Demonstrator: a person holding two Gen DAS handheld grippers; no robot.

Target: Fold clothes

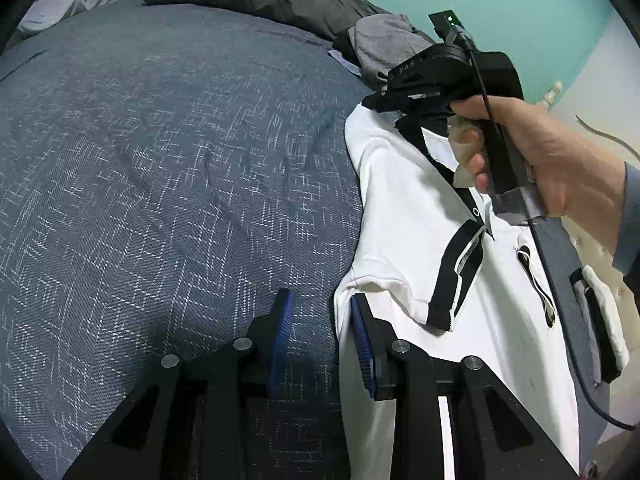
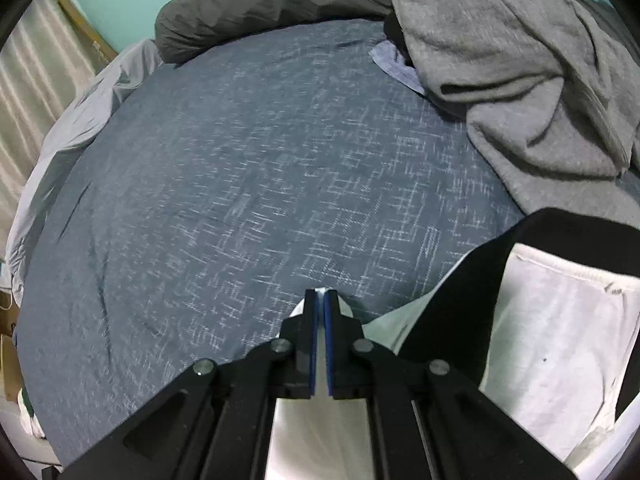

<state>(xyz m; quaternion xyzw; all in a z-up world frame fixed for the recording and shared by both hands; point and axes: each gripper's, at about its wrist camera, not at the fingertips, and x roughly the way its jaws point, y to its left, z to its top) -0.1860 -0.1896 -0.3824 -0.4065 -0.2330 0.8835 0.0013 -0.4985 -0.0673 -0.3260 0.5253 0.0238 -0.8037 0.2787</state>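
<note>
A white shirt (image 1: 404, 208) with black trim is lying on the right side of the blue blanket (image 1: 160, 160). The left gripper (image 1: 320, 320) is sitting at the bottom of its picture, partly open, with one finger (image 1: 362, 340) touching the shirt's edge and nothing pinched. The right gripper (image 2: 320, 320) is squeezing shut on a bit of the white shirt. A hand (image 1: 532, 148) is holding it. Gray clothes (image 2: 520, 72) are piling up at the upper right.

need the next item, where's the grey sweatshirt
The crumpled grey sweatshirt lies at the right wrist view's upper right on the blue bedspread, beside the dark pillow.
</note>
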